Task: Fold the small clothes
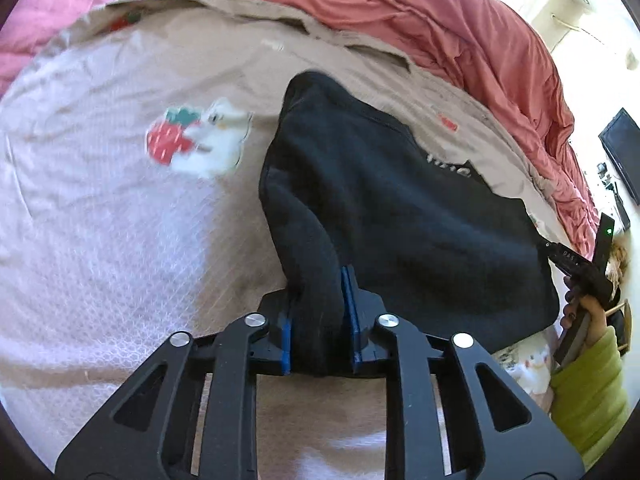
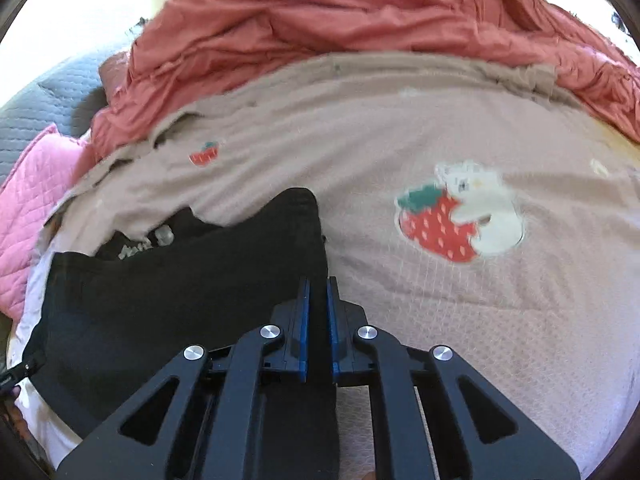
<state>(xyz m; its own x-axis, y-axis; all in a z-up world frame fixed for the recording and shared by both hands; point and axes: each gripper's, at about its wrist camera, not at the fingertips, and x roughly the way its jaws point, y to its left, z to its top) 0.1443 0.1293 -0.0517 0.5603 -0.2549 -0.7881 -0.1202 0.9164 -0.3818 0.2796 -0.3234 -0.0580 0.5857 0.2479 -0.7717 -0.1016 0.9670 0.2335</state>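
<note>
Both claws pinch the black garment on the blanket: the left gripper bunches thick fabric at 6 o'clock, and the right gripper clamps a thin edge. Uneven pulling could skew the fold. The cloth is soft and heavy; beyond, at 12 o'clock, lies a crumpled coral quilt.

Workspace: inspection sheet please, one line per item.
Surface: beige bedspread with strawberry-and-bear print, wrinkled.
Job's things: black garment, white lettering showing, partly lifted off the bedspread, held at two edges.
Clutter: nothing seen.
Grippers: left gripper shut on black garment; right gripper shut on black garment; blue pads on the fingers.
Cables: nothing seen.
Surroundings: bunched red duvet behind, pink quilt, dark screen at right.
</note>
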